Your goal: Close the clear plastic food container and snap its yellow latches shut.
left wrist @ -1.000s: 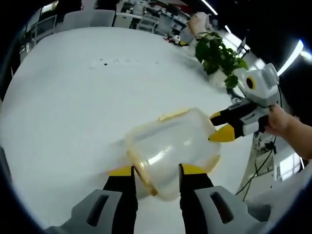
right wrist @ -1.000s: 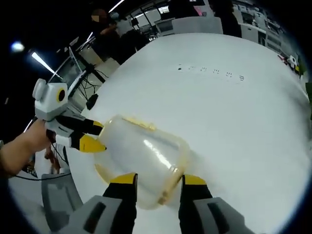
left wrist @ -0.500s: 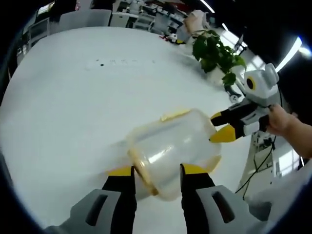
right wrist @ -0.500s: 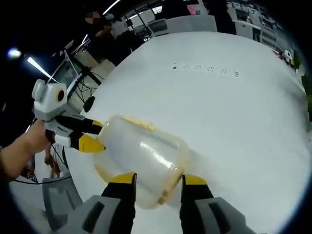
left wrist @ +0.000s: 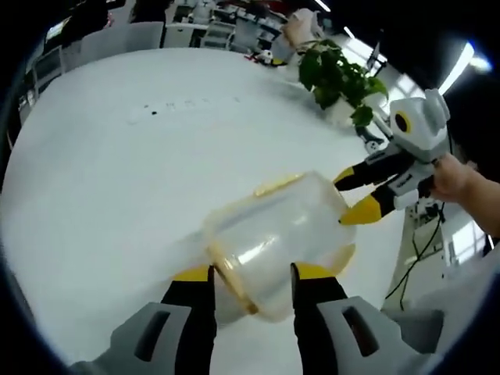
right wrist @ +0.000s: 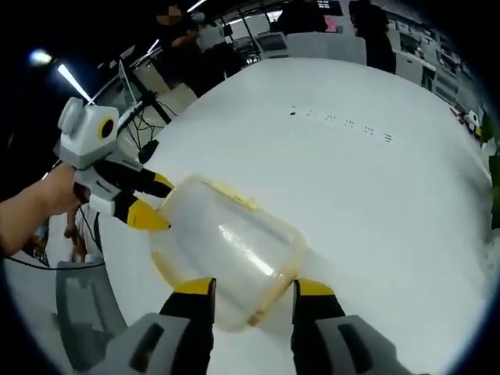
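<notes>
Both grippers [left wrist: 250, 273] [right wrist: 254, 285] w/ jaws apart are straddling opposite ends of the box [left wrist: 277, 242], its long axis lying btwn them

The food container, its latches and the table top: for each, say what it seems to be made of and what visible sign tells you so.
Food container: clear, glossy plastic, apparently; the table shows through it and light glints off it.
Latches: opaque yellow plastic, probably, matt in look.
Table top: smooth white surface, perhaps laminate; it shows no grain, so the exact material stays open.
</notes>
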The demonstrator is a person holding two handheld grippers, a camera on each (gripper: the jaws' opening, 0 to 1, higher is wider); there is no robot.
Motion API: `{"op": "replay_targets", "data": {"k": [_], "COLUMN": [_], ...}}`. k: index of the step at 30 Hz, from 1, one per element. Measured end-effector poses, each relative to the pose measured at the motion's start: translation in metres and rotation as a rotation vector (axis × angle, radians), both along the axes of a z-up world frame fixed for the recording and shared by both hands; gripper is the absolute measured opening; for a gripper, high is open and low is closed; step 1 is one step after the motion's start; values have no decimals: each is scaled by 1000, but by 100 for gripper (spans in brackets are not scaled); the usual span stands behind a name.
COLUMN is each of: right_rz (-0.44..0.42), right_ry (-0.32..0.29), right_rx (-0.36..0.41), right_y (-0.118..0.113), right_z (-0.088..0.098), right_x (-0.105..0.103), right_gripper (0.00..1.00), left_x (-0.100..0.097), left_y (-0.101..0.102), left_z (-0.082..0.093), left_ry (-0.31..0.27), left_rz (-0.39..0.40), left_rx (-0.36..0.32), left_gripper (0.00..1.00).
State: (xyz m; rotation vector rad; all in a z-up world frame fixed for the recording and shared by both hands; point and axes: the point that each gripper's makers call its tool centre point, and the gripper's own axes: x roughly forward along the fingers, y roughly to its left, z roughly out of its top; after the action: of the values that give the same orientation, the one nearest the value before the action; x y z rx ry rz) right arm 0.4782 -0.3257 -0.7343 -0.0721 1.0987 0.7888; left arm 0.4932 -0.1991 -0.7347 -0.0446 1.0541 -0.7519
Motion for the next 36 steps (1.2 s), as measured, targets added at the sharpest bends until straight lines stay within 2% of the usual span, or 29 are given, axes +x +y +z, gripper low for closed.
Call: {"op": "replay_targets", "data": {"k": [5, 10, 16, 19, 23, 24, 27, 31, 36], "right_rz": [38, 85, 175, 221, 276, 302, 405, 432, 475], "right_ry": [-23, -29, -71, -79, -107, -104, -123, -133, -133], "right_rx": [-25, -67, -115, -104, -144, -156, -213, -229, -247], "right_y": [-2, -6, -8, -3, -4, -3, -5, -6, -7], "right_z": [4, 3, 6, 8, 9, 8, 5, 7, 7], "right_x": [1, 1, 3, 1, 4, 2, -1, 1, -1], "right_gripper": [42, 39, 42, 46, 45, 45, 47, 45, 44], "left_x": [2, 0, -2, -5, -6, -7, -10, -11, -9], "left_y": [2, 5, 8, 7, 9, 10, 8, 11, 7], "left_z": [4, 7, 9, 10, 10, 10, 12, 14, 17], "left_ry": [-8, -24, -35, -36, -53, -60, -65, -87, -102], "left_rz": [-18, -67, -120, -159, -234, -276, -312, -373, -412], "left_rx": [9, 36, 66, 79, 126, 151, 167, 212, 202], "left_gripper": [37, 37, 37, 36, 38, 37, 37, 37, 36]}}
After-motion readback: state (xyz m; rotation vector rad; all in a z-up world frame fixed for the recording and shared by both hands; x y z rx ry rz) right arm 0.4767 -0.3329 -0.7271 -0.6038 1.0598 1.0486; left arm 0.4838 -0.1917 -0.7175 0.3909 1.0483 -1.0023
